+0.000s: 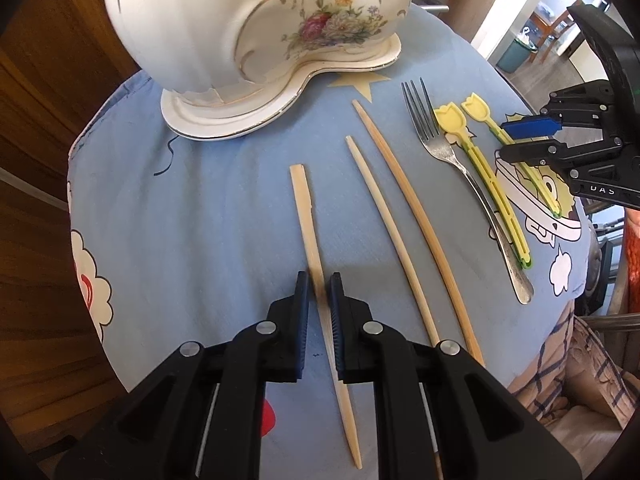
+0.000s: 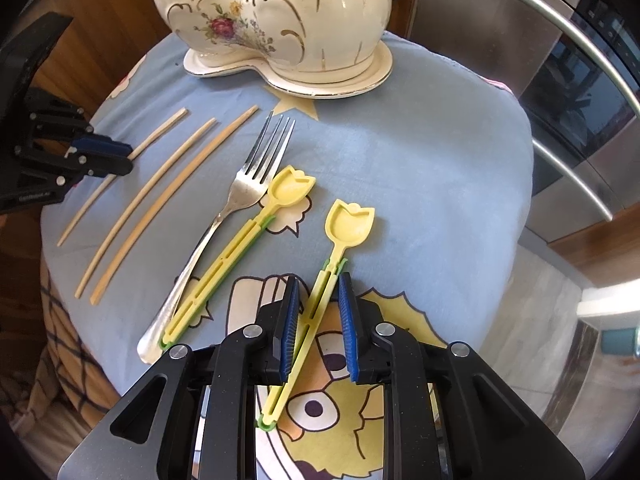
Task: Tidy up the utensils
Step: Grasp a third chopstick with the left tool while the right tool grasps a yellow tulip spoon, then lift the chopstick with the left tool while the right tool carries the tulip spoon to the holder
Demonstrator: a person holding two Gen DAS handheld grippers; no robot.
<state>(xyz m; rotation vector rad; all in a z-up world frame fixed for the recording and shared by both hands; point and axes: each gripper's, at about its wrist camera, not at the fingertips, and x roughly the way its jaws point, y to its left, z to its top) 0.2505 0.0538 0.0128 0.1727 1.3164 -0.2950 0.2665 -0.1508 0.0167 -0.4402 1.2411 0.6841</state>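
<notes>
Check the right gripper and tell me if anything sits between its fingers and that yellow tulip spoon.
Nothing visible does. The right gripper already straddles the handle of the nearer yellow tulip spoon, jaws open on either side. The fork and second tulip spoon lie clear to its left.

Both views are bright and evenly lit by daylight. Beyond the right tongs (image 2: 316, 304), to their right, glare streaks the brushed-steel appliance door (image 2: 568, 92) with its curved handle. The silver metal fork (image 2: 224, 216) glints along its tines. Just ahead of the left tongs (image 1: 318, 294) a soft grey shadow falls on the blue cartoon-print cloth (image 1: 200, 208), and the flat pale bamboo stick (image 1: 308, 224) blurs there (motion or closeness, unclear). Fisheye bending curves the straight sticks and darkens every corner.
</notes>
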